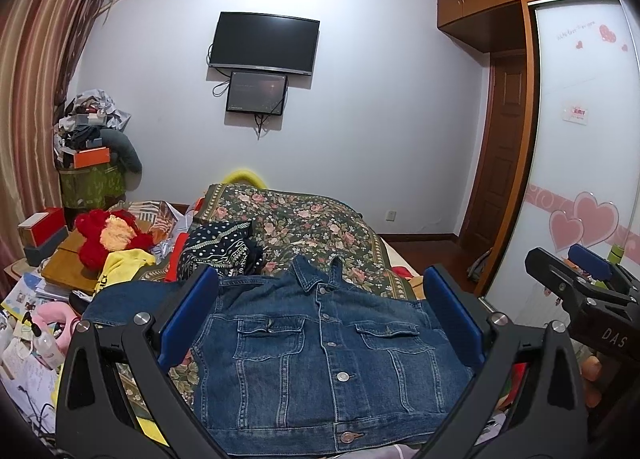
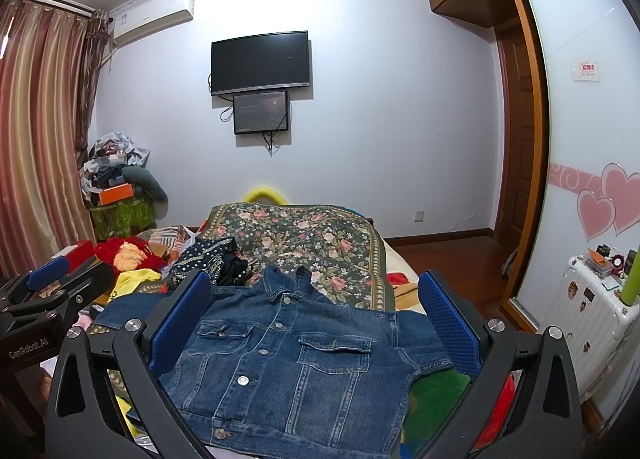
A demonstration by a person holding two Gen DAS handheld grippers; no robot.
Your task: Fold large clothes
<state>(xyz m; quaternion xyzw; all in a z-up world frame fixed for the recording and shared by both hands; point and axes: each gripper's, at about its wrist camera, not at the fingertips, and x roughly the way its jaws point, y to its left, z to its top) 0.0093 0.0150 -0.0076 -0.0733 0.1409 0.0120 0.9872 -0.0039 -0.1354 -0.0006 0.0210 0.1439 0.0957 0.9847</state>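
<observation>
1. Left wrist view: looks forward between open blue-padded fingers (image 1: 188, 319), low and close over the denim jacket (image 1: 320, 359) at the bed's near edge, facing the far wall.
2. Right wrist view: same heading, set slightly rightward, close above the jacket.
3. Shared: jacket, floral bedspread (image 2: 304, 243), wall television (image 2: 261, 62); each catches the other gripper at frame edge.

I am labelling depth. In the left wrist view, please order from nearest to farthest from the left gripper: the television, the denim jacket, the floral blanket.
1. Denim jacket, flat between the open left gripper fingers.
2. Floral blanket, on the bed beyond the collar.
3. Television, on the far wall.
</observation>
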